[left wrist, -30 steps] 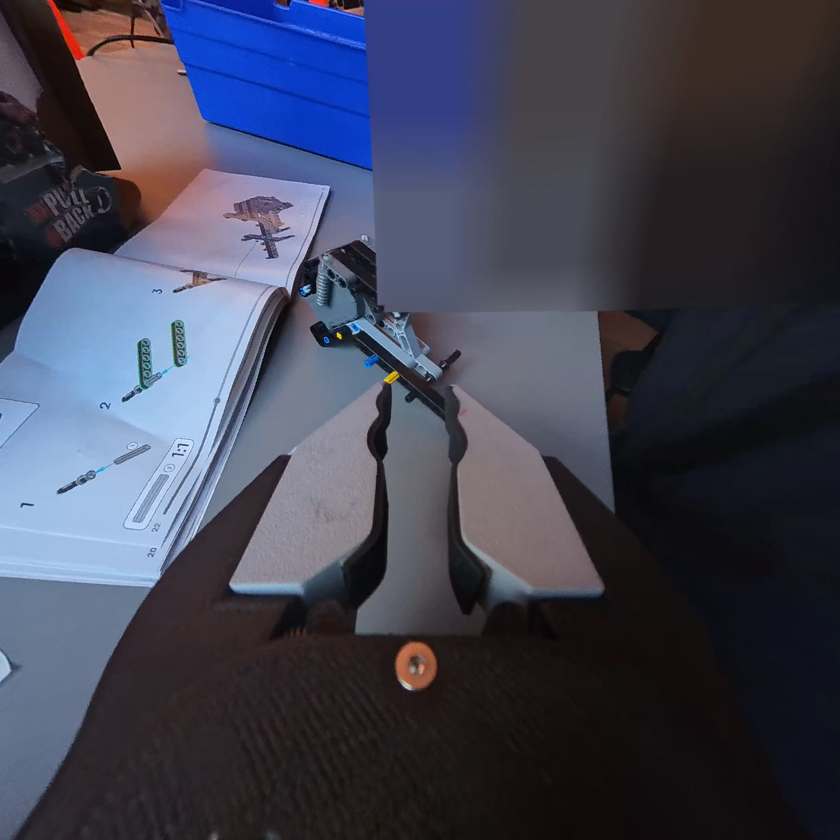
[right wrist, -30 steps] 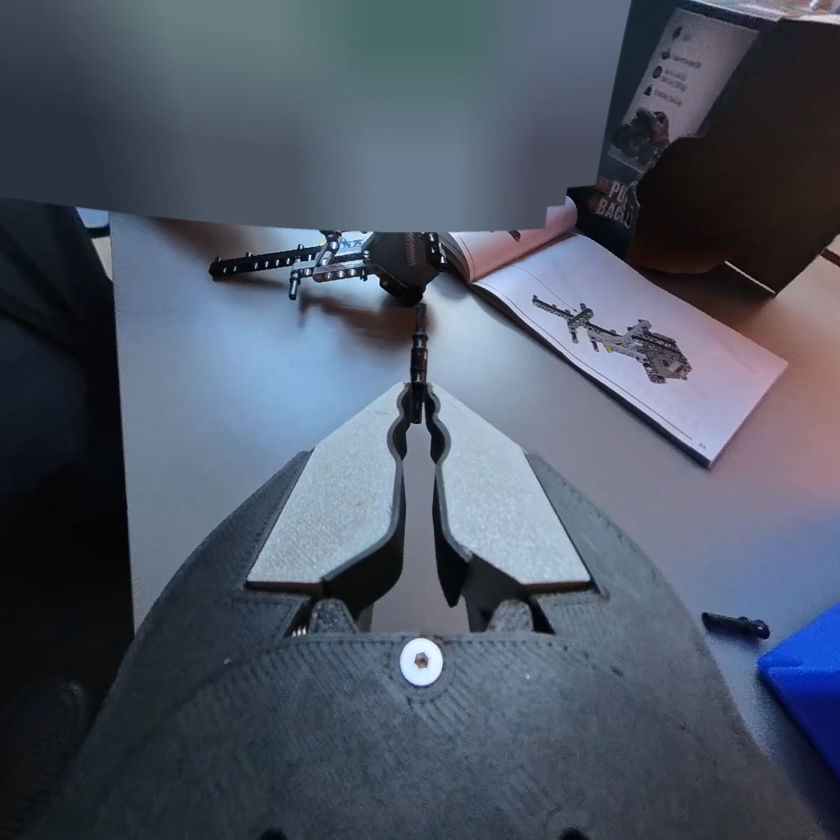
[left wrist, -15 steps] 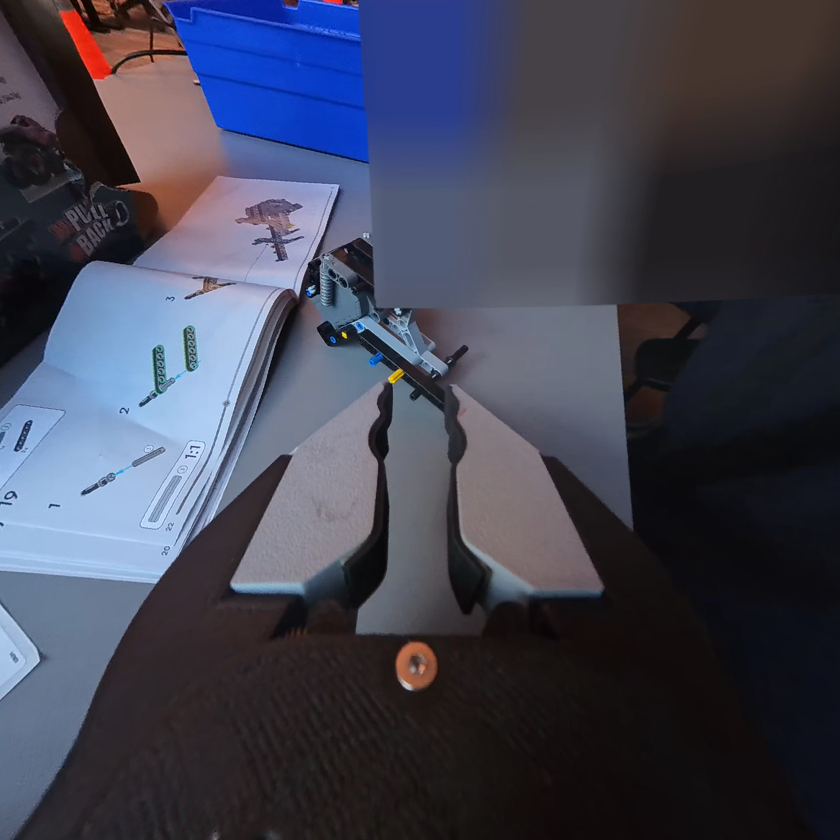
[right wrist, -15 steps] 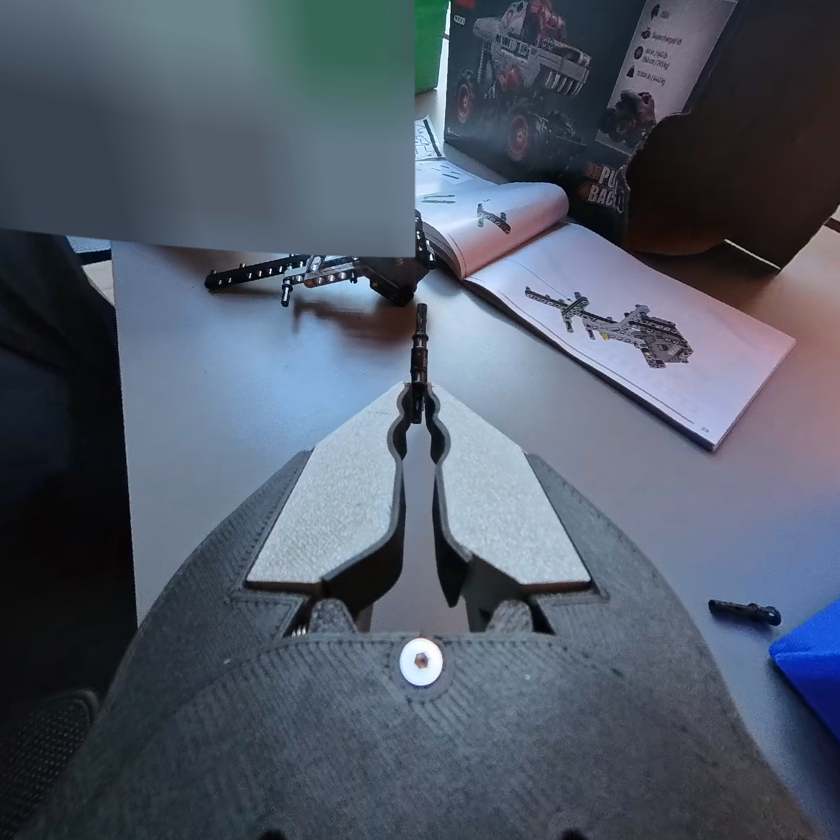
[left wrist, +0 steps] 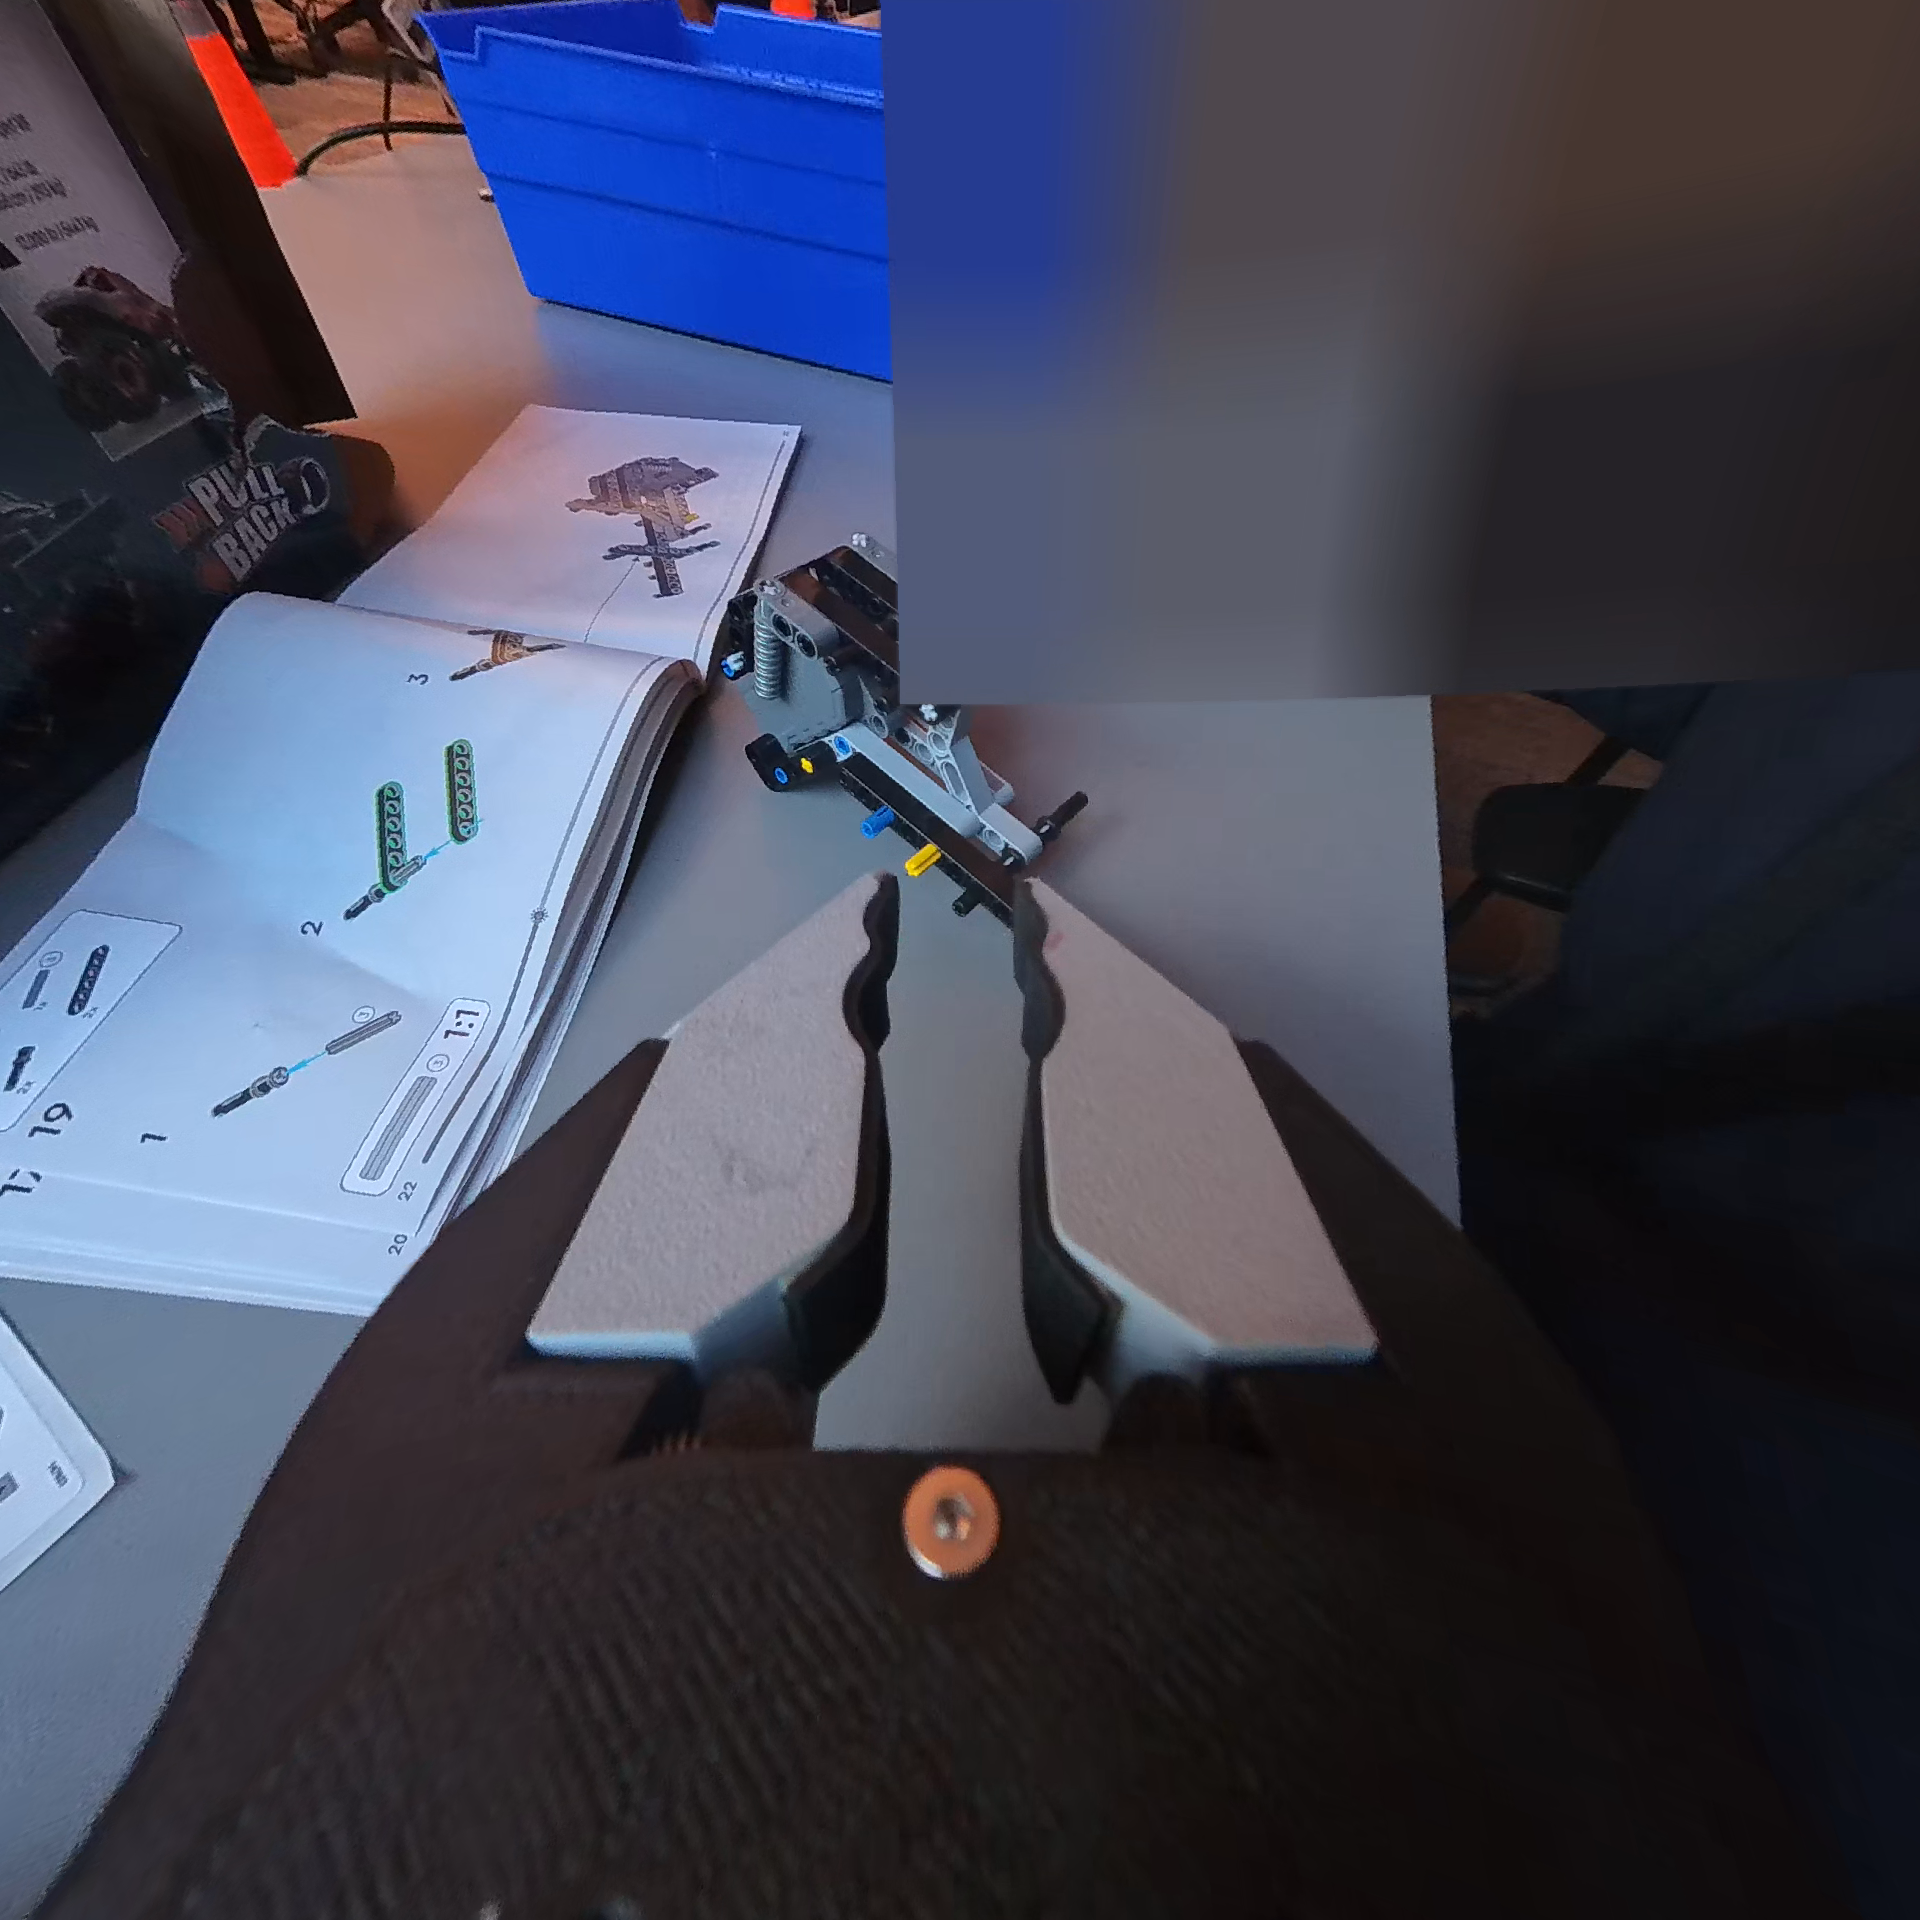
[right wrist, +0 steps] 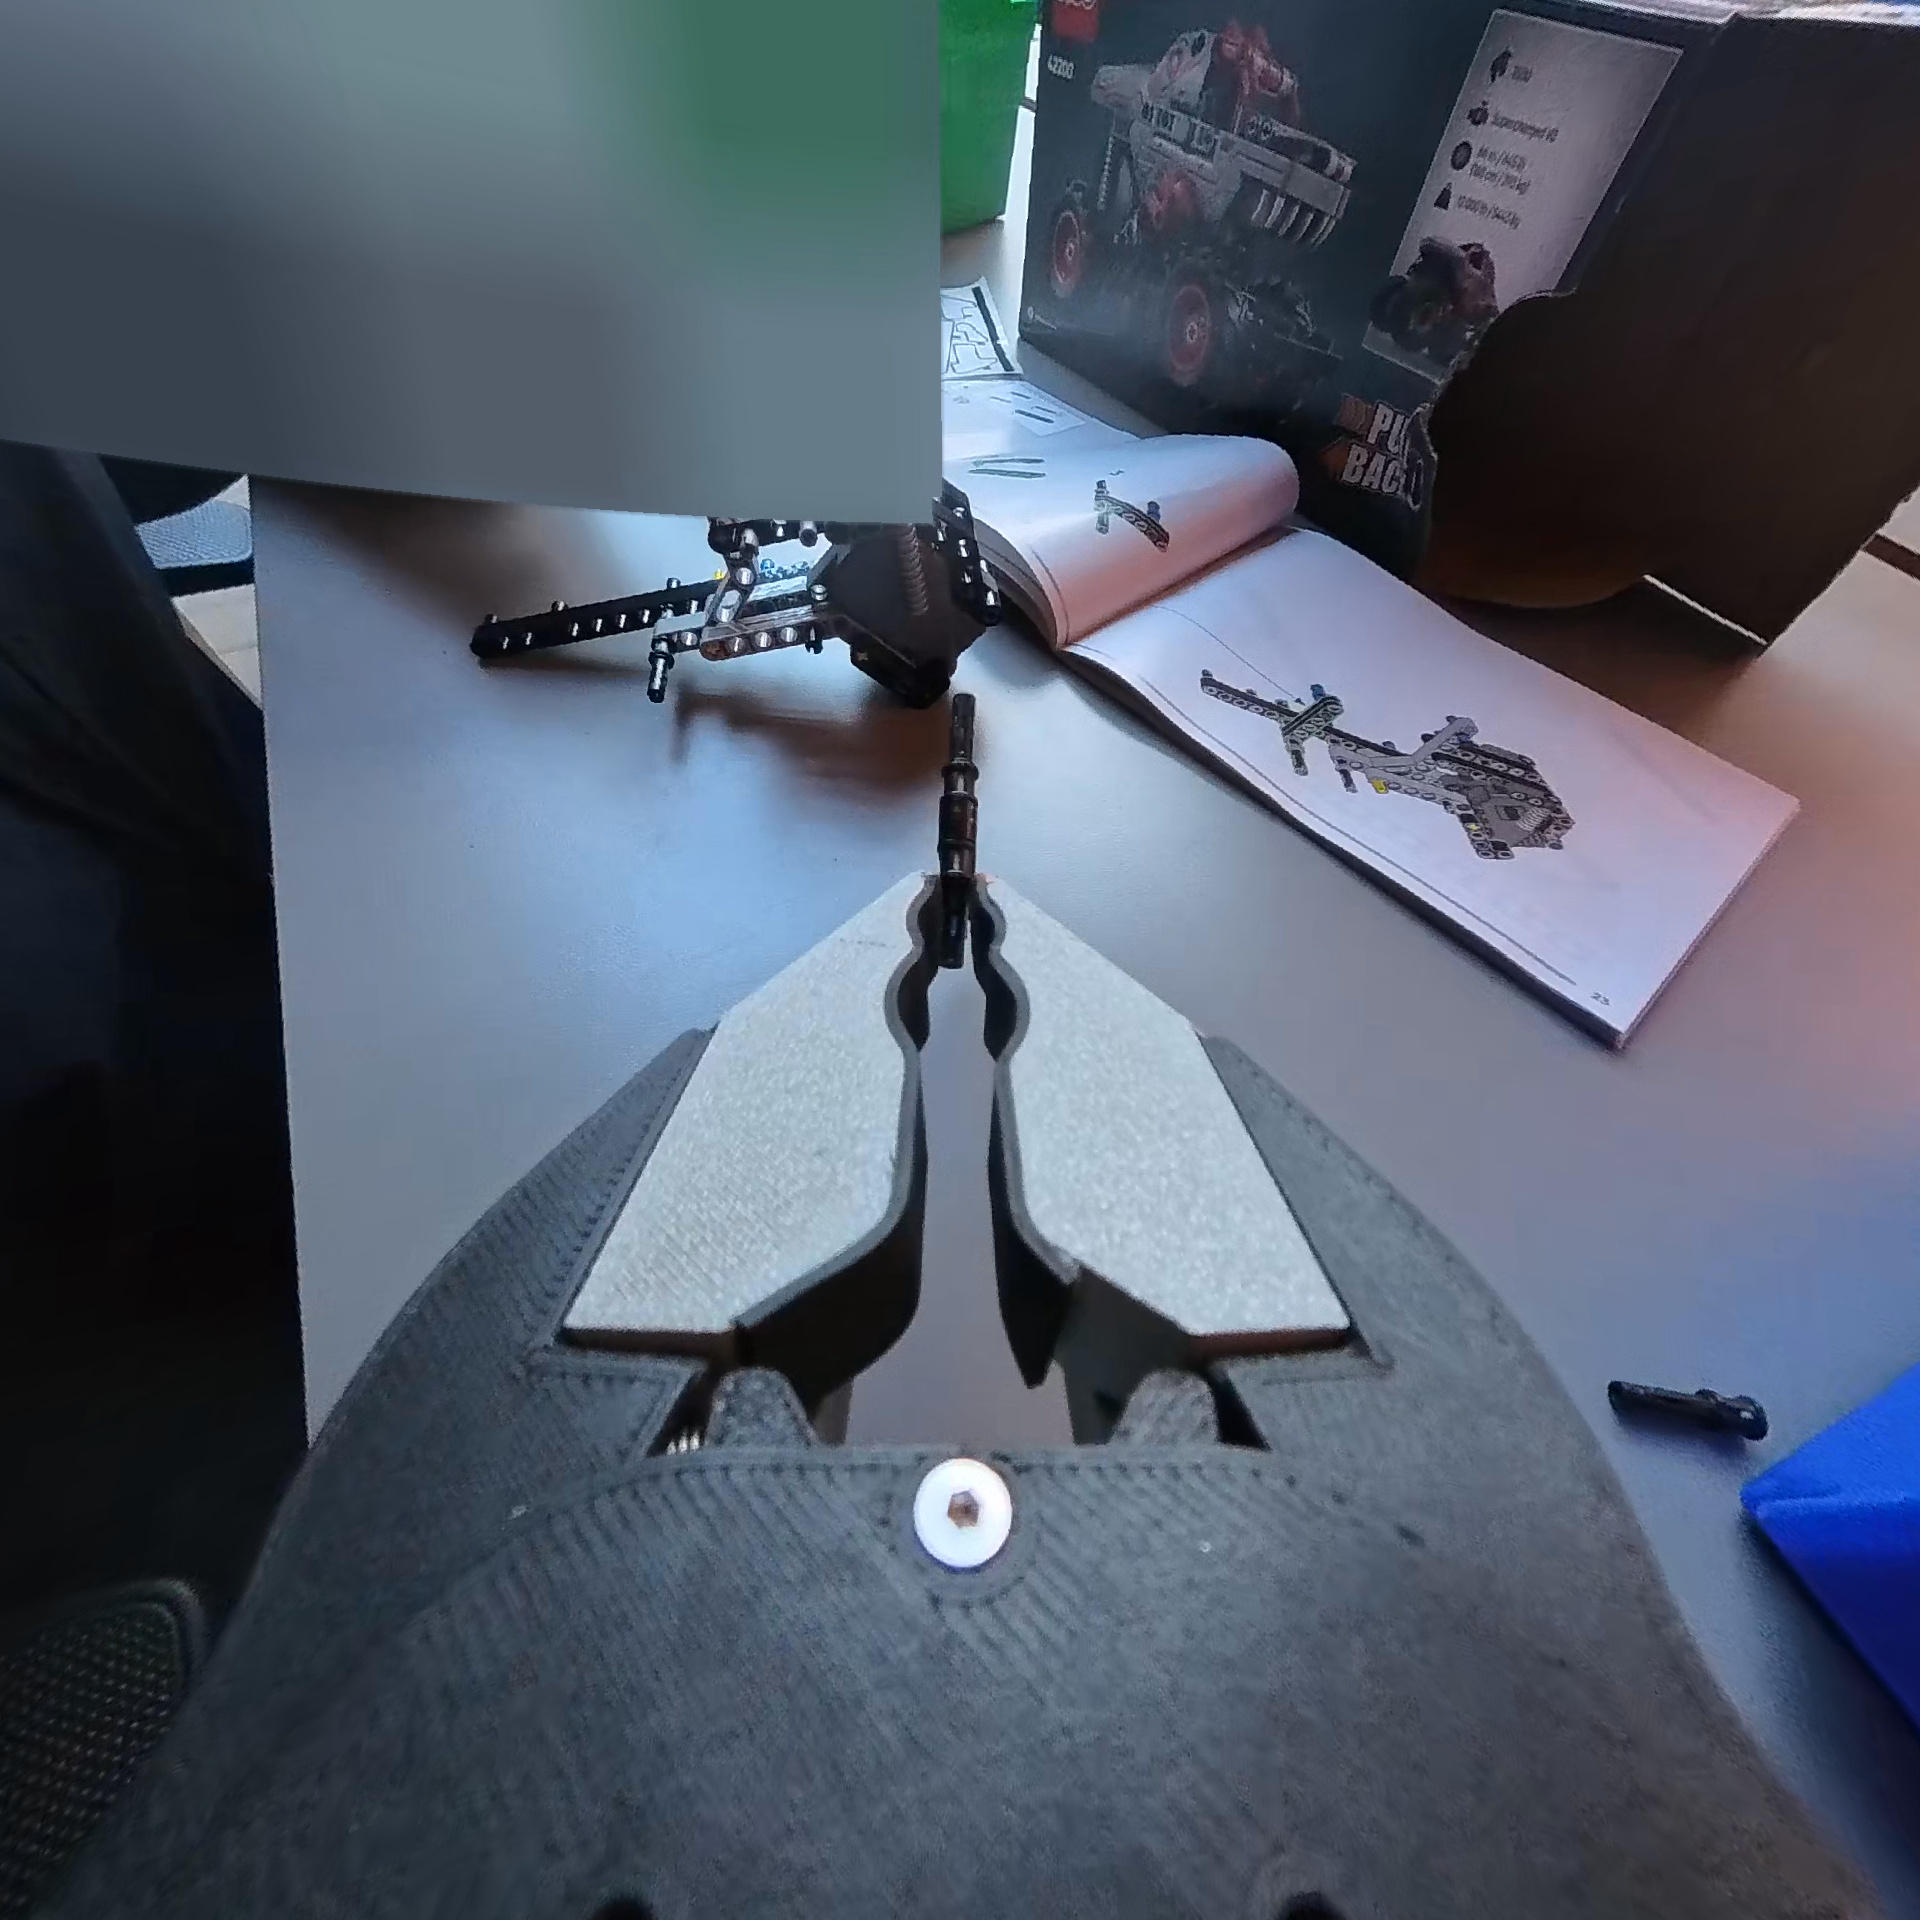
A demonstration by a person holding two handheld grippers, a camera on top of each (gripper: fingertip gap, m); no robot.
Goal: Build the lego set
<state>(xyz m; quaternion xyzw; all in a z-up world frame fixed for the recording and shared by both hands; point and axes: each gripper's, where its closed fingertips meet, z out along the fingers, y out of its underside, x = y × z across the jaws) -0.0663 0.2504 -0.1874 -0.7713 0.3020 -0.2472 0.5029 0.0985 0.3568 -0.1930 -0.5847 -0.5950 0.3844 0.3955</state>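
The scene is a grey table [right wrist: 623, 987] with a half-built lego chassis [right wrist: 831, 608] as the landmark; everything below is placed against it.

Nearest, the right gripper [right wrist: 951, 904] is clenched on the tail of a thin black pin [right wrist: 958, 800]. The pin sticks straight out past the tips and points at the chassis, its free end just short of the dark block on that side. Only the very tips grasp it, so the hold looks slight.

The left gripper [left wrist: 951, 899] comes at the chassis from the opposite side. Its jaws stand apart and hold nothing, and its tips sit just beside the end of the long black beam [left wrist: 935, 842], near a yellow peg [left wrist: 920, 860].

A spare black pin [right wrist: 1685, 1411] lies well apart from the chassis, beside the corner of a blue bin [right wrist: 1849, 1538].

Beside the chassis lies the open manual [right wrist: 1403, 748]. Beyond it stands the set's box [right wrist: 1351, 208].

Risks, as I judge them: the pin may pivot or slip in that tip-only pinch if it meets a hole off-axis. The chassis rests loose on the table, so a push may slide or tip it unless the left gripper steadies it first. A dropped pin, black on dark grey, would be hard to find.
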